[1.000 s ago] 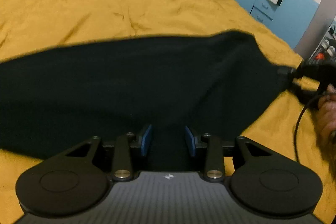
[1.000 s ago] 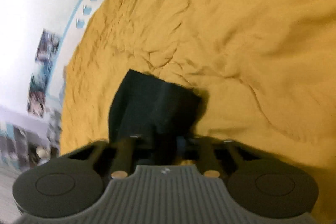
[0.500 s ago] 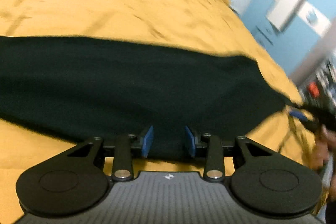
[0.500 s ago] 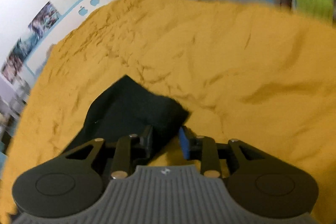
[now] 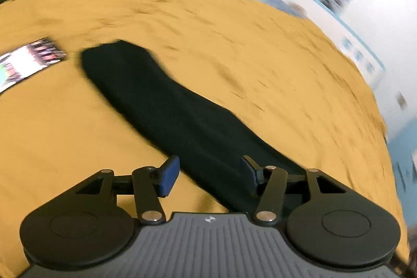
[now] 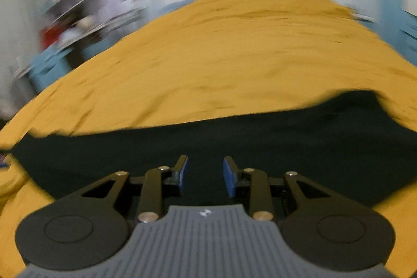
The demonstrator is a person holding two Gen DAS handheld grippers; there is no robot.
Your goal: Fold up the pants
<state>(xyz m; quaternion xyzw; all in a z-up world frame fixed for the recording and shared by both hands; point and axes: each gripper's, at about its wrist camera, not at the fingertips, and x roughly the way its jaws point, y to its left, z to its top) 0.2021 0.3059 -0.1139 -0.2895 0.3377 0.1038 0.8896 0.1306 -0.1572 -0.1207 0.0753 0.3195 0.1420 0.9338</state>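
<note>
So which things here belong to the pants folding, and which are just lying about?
Part of the job:
- black pants
- left gripper, jaws open
- right gripper, jaws open

Just lying about:
- printed card or booklet
- yellow bedspread, the work surface

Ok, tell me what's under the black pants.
The pants lie on the yellow bedspread, which shows all around them. Anything between them and the spread is covered and cannot be seen.

Both grippers release the pants (image 5: pixel 182 121): left gripper (image 5: pixel 208 176) jaws have just been opening; pants now lie flat on the bed (image 5: pixel 260 56)
</note>
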